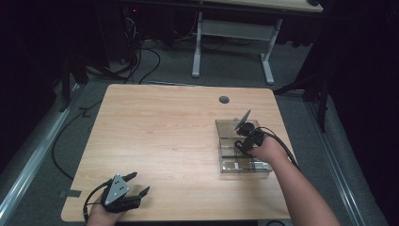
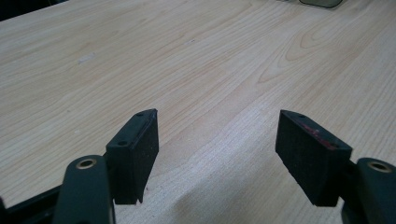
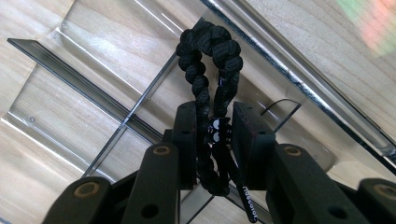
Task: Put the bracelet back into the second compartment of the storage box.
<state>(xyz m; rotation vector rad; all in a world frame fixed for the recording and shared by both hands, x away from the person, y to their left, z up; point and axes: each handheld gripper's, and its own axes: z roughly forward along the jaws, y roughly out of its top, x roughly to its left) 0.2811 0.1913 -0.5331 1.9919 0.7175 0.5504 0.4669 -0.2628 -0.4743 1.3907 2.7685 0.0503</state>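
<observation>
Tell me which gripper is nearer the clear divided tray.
Right. The right gripper hangs directly over the clear tray, holding a black braided cord; the left gripper sits far off at the table's near left corner.

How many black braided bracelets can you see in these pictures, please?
1. The black braided bracelet is clamped between the fingers of the right gripper, looped above the clear divided tray. Others could be hidden under the hand.

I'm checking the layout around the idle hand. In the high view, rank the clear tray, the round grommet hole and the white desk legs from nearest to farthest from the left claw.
From the left claw:
1. Clear tray, on the table's right side.
2. Grommet hole, near the table's far edge.
3. White desk legs, on the floor beyond the table.
</observation>
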